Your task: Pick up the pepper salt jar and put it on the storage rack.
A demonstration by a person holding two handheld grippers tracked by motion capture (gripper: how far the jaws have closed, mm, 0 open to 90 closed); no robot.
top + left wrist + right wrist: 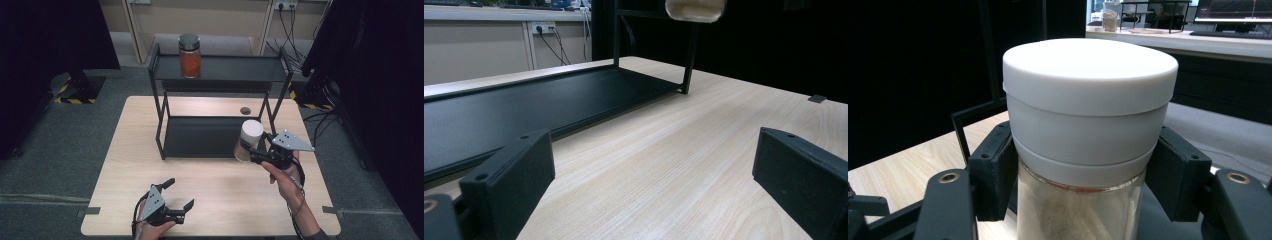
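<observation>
At the rack's [220, 75] right front corner, my right tongs [256, 152] are clenched on a white-lidded jar [248, 140], gripping it just under the lid and holding it up off the worktop [225, 200]. I judge this to be the carrying step: the jar is lifted and looks bound for a shelf. An orange jar [189, 56] already stands on the top shelf, toward its left end, with bare room to its right. The next move calls for keeping the jar upright, clearing the corner post, and setting it flat on a shelf before letting go.

My left tongs [175, 195] rest low near the front edge of the worktop, released, jaws wide apart and holding nothing.

The worktop is pale wood grain. Grey floor surrounds it, with dark curtains at both sides and a beige wall with sockets and cables behind.
</observation>
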